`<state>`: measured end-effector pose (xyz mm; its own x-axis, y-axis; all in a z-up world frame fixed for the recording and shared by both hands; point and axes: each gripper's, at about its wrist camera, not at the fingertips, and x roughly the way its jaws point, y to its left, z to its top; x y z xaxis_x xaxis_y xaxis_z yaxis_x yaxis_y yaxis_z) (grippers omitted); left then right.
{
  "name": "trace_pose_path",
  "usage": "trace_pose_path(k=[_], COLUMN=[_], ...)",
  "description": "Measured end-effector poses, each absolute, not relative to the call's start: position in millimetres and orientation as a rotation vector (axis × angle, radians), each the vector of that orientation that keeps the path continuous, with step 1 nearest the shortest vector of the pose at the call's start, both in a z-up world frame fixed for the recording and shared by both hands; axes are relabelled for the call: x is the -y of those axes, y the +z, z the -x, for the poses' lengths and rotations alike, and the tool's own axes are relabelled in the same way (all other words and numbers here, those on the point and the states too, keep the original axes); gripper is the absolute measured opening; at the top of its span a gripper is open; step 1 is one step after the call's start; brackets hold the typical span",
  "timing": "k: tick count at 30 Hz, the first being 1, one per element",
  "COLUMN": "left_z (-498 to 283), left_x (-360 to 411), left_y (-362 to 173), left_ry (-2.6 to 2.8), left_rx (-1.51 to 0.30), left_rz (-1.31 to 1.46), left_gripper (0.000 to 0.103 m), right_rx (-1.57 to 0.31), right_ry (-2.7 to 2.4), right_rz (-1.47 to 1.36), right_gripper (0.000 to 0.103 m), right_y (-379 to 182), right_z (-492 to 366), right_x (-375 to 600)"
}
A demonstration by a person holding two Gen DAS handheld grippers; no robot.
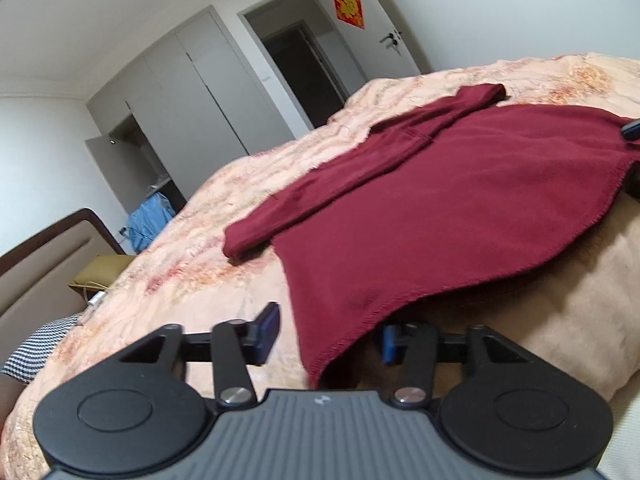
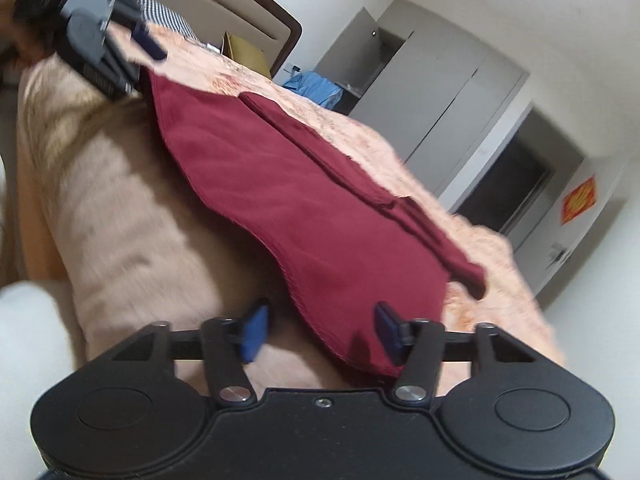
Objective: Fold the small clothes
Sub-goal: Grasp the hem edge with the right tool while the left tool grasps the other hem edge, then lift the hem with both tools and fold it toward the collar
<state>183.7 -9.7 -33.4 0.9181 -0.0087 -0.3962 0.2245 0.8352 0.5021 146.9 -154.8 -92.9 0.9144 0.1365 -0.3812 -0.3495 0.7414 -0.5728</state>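
Bedroom setup today, I'm working over a bed (image 1: 192, 248) with a peach floral cover, and the maroon garment (image 1: 460, 208) is lying spread flat on top of it near the front edge.

My left gripper (image 1: 330, 334) is sitting with its blue pads apart, and one hem corner of the garment is hanging down between them, but nothing is pressing on the cloth, so it's loose. My right gripper (image 2: 318, 330) is looking about the same: pads apart, the other hem corner draping between them and partly over the right-hand finger, not pinched as far as I can see. That view is pretty motion-blurred though.

Further out, one sleeve (image 1: 304, 204) is lying folded across the body toward the pillow side. I'm also seeing the padded headboard (image 2: 256, 12), a checked pillow (image 1: 36, 348), grey wardrobe doors (image 1: 208, 92), an open dark doorway (image 1: 308, 68) and a red paper decoration (image 1: 347, 5) on the door.
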Motion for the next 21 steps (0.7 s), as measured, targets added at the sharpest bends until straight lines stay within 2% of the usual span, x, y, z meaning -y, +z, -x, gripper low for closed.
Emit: trace_pose_path(k=[5,8,10,11,13,14,15,17,21], left_z=[-185.9,-183.4,-182.0,-181.4,-182.1,-182.9,-183.8,-183.5,-172.4], left_x=[7.7,10.7,13.3,13.9,13.3,12.1,10.9,9.7,10.0], left_y=[-31.9,-34.4,-35.2,-35.1,-33.7,-32.5,-31.3,-28.5,-17.0], left_ry=[-0.135,-0.175,-0.200,-0.210,-0.238,-0.246,-0.251,-0.249,-0.231], left_rx=[-0.381,-0.393,-0.392,-0.392,-0.413,-0.427,-0.435,-0.431,-0.362], left_rz=[-0.598,-0.663,-0.699,-0.712,-0.712,-0.700,-0.686,-0.659,-0.625], left_gripper=[0.067,0.065,0.054,0.048,0.027,0.015,0.009,0.005,0.004], right_rx=[-0.300,-0.285,-0.284,-0.290,-0.297,-0.297,-0.295,-0.278,-0.227], right_ry=[0.202,0.179,0.170,0.168,0.166,0.162,0.156,0.143,0.115], right_rz=[0.735,0.778,0.799,0.801,0.787,0.780,0.774,0.752,0.723], right_gripper=[0.060,0.042,0.021,0.019,0.007,0.006,0.005,0.005,0.004], right_y=[-99.5,-104.0,-106.2,-105.8,-102.9,-101.5,-99.1,-92.1,-74.6], right_z=[-147.0,-149.5,-150.3,-151.6,-152.9,-151.8,-152.1,-152.3,-147.0], right_x=[166.7,173.1,176.0,178.4,182.2,182.8,183.9,185.9,190.3])
